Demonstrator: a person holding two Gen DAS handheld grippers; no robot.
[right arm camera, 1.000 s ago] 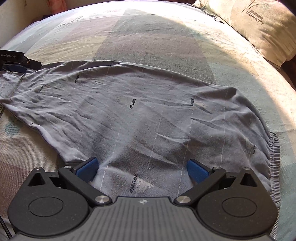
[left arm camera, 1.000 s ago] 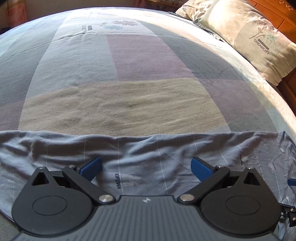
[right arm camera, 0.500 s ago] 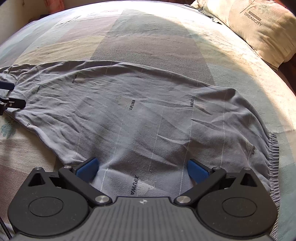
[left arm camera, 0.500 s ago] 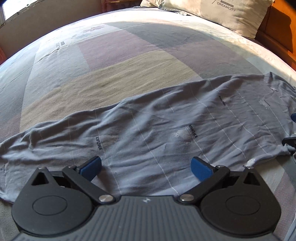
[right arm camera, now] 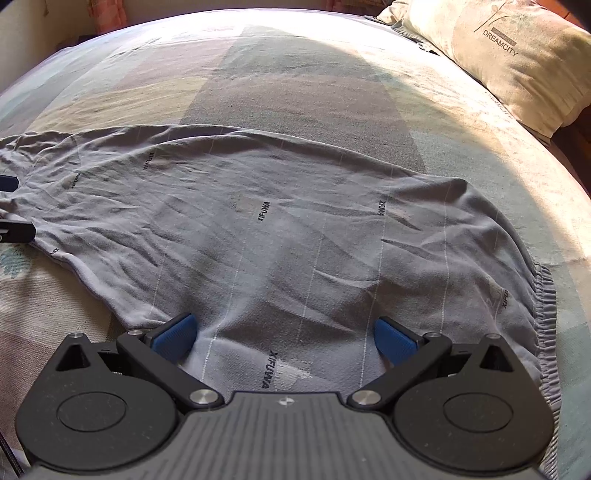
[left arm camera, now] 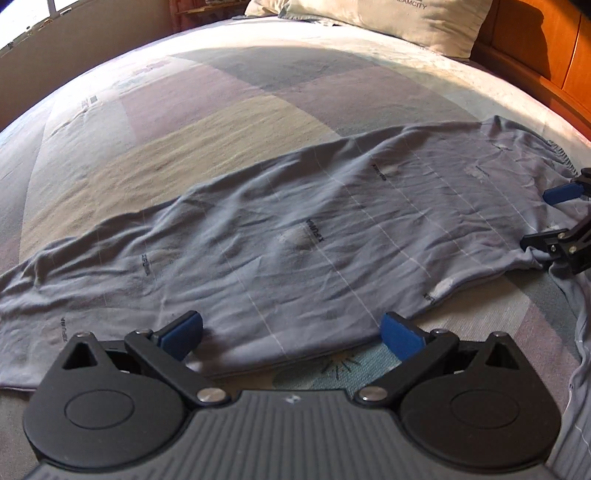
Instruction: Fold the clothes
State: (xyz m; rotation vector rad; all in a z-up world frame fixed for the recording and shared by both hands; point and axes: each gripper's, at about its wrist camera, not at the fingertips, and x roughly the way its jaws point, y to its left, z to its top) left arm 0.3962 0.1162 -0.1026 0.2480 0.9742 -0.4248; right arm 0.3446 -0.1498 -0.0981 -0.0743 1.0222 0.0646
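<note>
Grey trousers [left arm camera: 295,236] with thin white lines and "XIFUWA" prints lie flat and wrinkled across the bed, legs together. My left gripper [left arm camera: 291,328] is open at the near long edge of the cloth, holding nothing. In the right wrist view the trousers [right arm camera: 277,229] spread ahead, with the elastic waistband [right arm camera: 546,306] at the right. My right gripper [right arm camera: 284,334] is open low over the waist end, cloth lying between its fingers. Each gripper shows in the other's view: the right gripper [left arm camera: 550,218] at the right edge, the left gripper [right arm camera: 11,206] at the left edge.
The bed sheet [left arm camera: 221,122] is a patchwork of pale coloured blocks, part sunlit and part in shadow. A cream "DREAMCITY" pillow [right arm camera: 509,55] lies at the head of the bed against a wooden headboard [left arm camera: 535,48]. A wall and window [left arm camera: 29,22] stand at the far left.
My left gripper has drawn back and swung right, so the whole length of the trousers now shows. The right gripper has barely moved; the left gripper has slid to its view's left edge.
</note>
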